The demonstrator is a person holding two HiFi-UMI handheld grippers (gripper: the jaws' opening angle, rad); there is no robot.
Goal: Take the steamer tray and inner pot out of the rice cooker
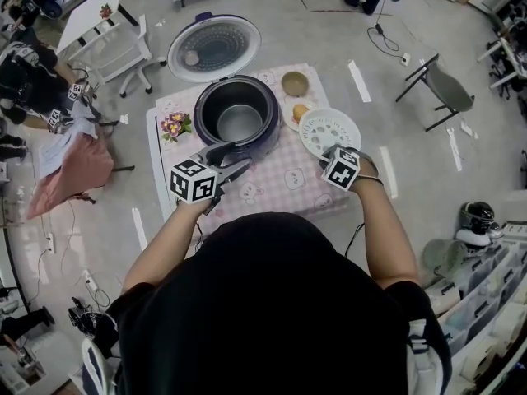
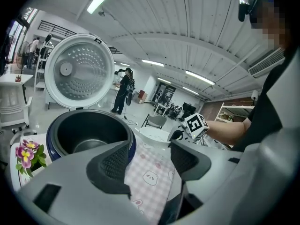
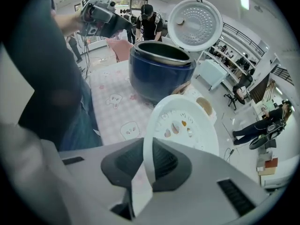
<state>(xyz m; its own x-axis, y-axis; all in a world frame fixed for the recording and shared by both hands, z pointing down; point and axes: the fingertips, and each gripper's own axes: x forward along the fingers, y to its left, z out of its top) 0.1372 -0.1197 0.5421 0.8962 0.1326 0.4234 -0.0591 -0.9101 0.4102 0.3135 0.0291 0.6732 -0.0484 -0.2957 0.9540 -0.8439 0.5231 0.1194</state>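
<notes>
Now | left tongs [image 2: 149,159] apart, near level | right tongs [image 3: 150,162] pointing down, clamped on steamer tray [image 3: 187,125]

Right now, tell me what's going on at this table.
A person works with a gripper in each hand. The right gripper is shut on the rim of the round white perforated steamer tray, which is already out and held to the right of the dark blue rice cooker, whose lid stands open. The grey metal inner pot is still inside. The left gripper hangs open and empty by the cooker's front.
</notes>
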